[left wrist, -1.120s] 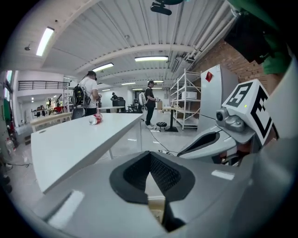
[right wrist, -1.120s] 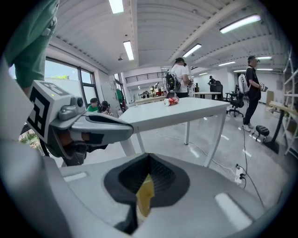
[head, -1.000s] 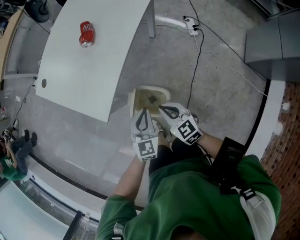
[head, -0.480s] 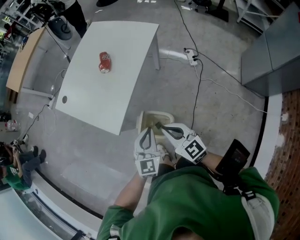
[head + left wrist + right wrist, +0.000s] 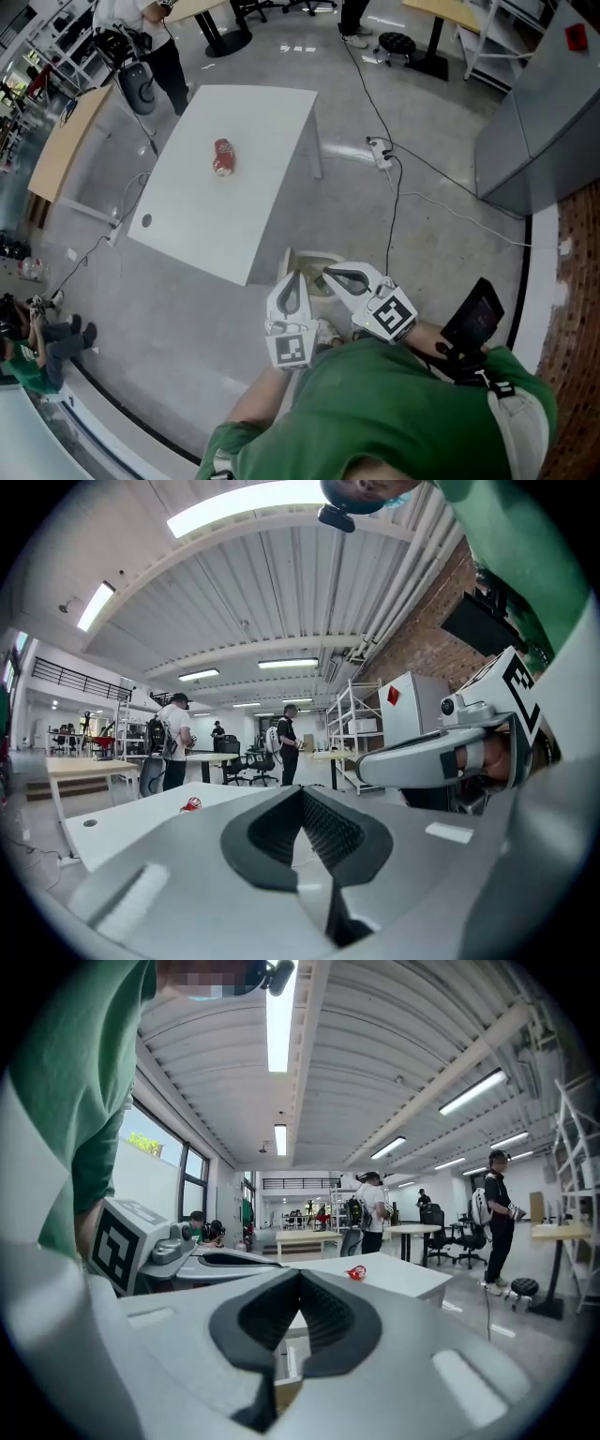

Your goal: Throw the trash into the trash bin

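A crushed red can (image 5: 223,157) lies on the white table (image 5: 253,197); it also shows as a small red can (image 5: 191,804) far beyond the left jaws and as a can (image 5: 355,1273) beyond the right jaws. A beige trash bin (image 5: 314,266) stands on the floor by the table's near corner, half hidden behind my grippers. My left gripper (image 5: 292,281) and right gripper (image 5: 327,273) hang side by side over the bin, close to my body. Both are shut with nothing between the jaws, as the left gripper (image 5: 302,791) and right gripper (image 5: 300,1274) views show.
Cables and a power strip (image 5: 382,150) run across the concrete floor right of the table. A grey cabinet (image 5: 534,112) stands at the right by a brick wall. People (image 5: 159,37) stand beyond the table among desks and chairs. Another person sits low at the left (image 5: 28,352).
The head view has lifted, so the table and can now sit farther off and more of the room shows. Both grippers stay shut over the bin, drawn a little nearer my body.
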A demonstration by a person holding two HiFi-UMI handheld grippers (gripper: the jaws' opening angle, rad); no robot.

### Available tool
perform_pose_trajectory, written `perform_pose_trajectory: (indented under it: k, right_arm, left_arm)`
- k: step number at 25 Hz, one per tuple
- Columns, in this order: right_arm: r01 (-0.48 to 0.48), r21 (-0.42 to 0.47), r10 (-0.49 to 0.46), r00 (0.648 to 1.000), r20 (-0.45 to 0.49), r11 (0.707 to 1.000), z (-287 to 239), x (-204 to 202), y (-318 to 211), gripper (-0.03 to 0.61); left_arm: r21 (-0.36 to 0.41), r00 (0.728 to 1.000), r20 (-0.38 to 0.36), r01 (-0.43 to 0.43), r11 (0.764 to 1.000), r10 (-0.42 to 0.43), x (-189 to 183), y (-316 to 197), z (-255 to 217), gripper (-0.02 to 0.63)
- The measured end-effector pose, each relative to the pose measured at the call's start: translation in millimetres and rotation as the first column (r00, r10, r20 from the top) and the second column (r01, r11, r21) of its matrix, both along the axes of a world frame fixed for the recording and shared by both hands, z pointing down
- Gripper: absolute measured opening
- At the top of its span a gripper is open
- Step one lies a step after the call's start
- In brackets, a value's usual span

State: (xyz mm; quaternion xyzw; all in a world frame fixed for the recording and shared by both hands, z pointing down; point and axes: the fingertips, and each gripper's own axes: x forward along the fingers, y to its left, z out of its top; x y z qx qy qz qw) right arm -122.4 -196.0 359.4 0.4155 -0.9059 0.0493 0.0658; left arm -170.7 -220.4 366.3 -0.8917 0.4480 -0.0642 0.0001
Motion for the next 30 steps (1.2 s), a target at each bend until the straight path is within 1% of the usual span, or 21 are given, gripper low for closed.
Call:
perform_pose_trajectory:
  k: [6, 8, 14, 20, 23, 30]
  right_arm:
    - [-0.015, 0.057, 0.014, 1.000, 0.021, 0.998, -25, -3, 13, 0.002]
    - [-0.020, 0.068, 0.018, 1.000, 0.024, 0.998, -29, -3, 13, 0.002]
    - [-0.018, 0.108, 0.017, 1.000, 0.011, 0.994, -40, -2, 16, 0.002]
    - [-0.035, 0.108, 0.033, 0.999, 0.014, 0.994, -41, -3, 16, 0.002]
    - [-0.036, 0.116, 0.036, 0.999, 0.002, 0.993, -39, -2, 15, 0.002]
    - [-0.053, 0.104, 0.053, 0.999, 0.000, 0.993, -38, 3, 17, 0.002]
  left_arm:
    - [0.050, 0.999, -0.035, -0.015, 0.999, 0.016, -2, 13, -23, 0.006]
    - [0.057, 0.999, -0.047, -0.006, 0.998, 0.009, -5, 13, -26, 0.006]
    - [0.064, 0.999, -0.053, 0.000, 0.998, 0.003, -6, 17, -40, 0.006]
    - [0.081, 0.996, -0.088, 0.006, 0.997, 0.001, -10, 15, -41, 0.006]
    - [0.078, 0.998, -0.063, -0.009, 0.997, 0.014, -7, 15, -44, 0.006]
    - [0.063, 0.997, -0.067, -0.024, 0.998, 0.028, -1, 17, -44, 0.006]
